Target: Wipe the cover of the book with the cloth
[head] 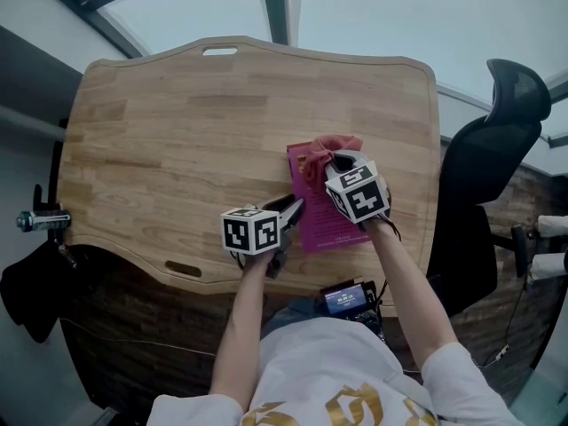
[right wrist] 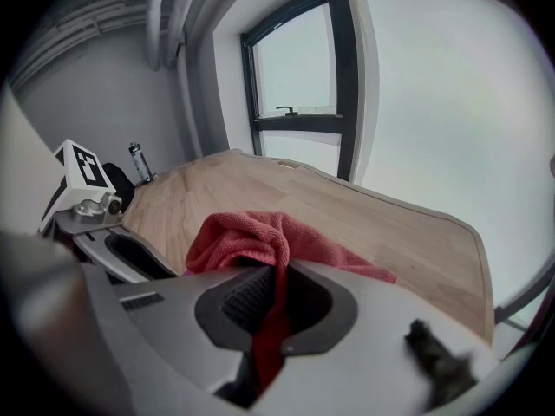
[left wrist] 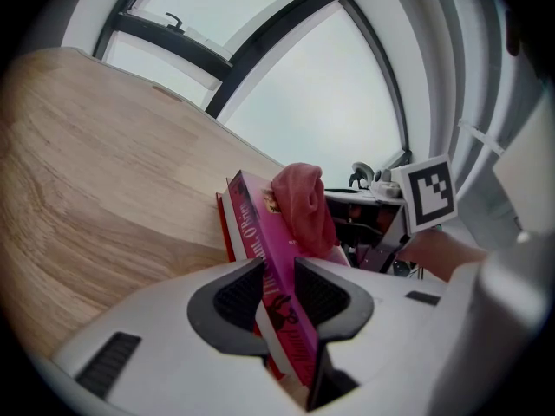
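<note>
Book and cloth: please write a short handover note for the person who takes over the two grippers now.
Left gripper: shut on the near left edge of the magenta-covered book, steadying it.
Right gripper: shut on the bunched red terry cloth.
Places: the book lies on the light wooden table, near the front edge; the cloth sits on the far end of the cover.
Done: both grips made. How much is wiped, I cannot tell.
To do: draw the cloth along the cover toward you, probably keeping the left grip.
</note>
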